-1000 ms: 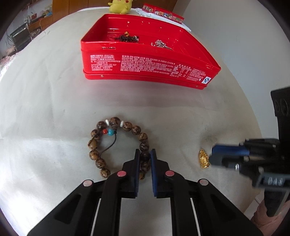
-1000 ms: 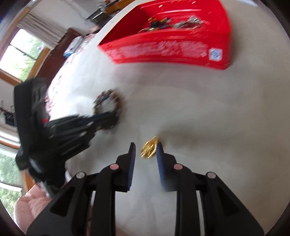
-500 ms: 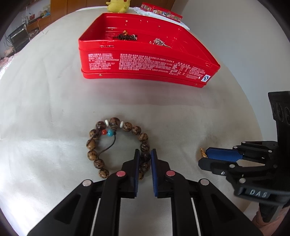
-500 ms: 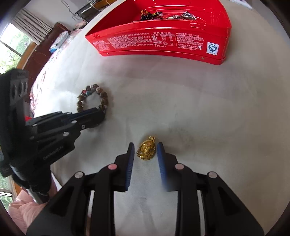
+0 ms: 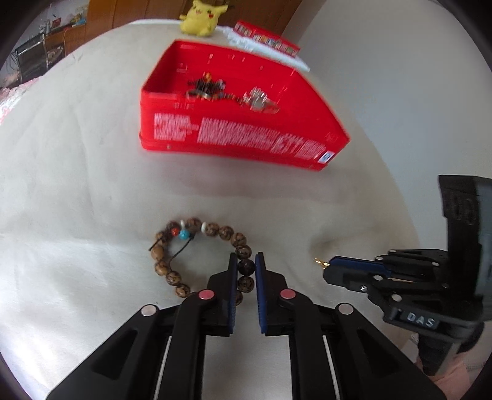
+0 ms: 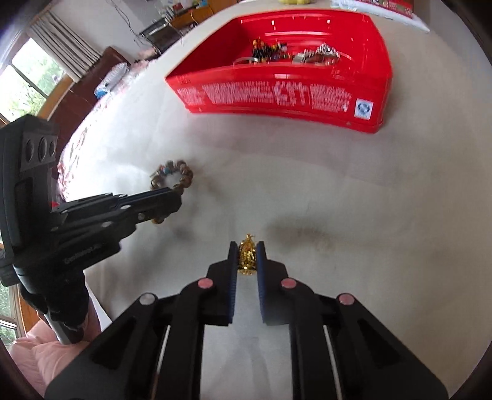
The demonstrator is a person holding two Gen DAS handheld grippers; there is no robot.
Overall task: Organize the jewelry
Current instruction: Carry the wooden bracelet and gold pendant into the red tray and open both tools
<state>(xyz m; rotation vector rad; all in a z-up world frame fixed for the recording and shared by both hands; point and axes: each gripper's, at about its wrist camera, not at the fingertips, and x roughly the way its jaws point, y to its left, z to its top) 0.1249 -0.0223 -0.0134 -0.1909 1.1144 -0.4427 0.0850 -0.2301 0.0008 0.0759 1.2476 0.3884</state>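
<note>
A brown wooden bead bracelet point(image 5: 196, 246) with a blue and a red bead hangs from my left gripper point(image 5: 246, 264), which is shut on its right side and holds it just above the white cloth. It also shows in the right wrist view point(image 6: 172, 178). My right gripper point(image 6: 247, 257) is shut on a small gold pendant point(image 6: 247, 255), lifted a little off the cloth. In the left wrist view only the pendant's tip point(image 5: 321, 262) shows at the right gripper point(image 5: 335, 266). A red tin box point(image 5: 240, 138) with several jewelry pieces stands beyond.
The box also shows in the right wrist view point(image 6: 276, 95). A yellow plush toy point(image 5: 201, 17) and a flat red packet point(image 5: 266, 38) lie behind it. The white cloth covers a round table point(image 5: 77, 154); its edge curves close on the right.
Both grippers have lifted and tilted, so the box looks nearer and is seen from higher. The right gripper has closed on the gold pendant. The bracelet has risen with the left gripper.
</note>
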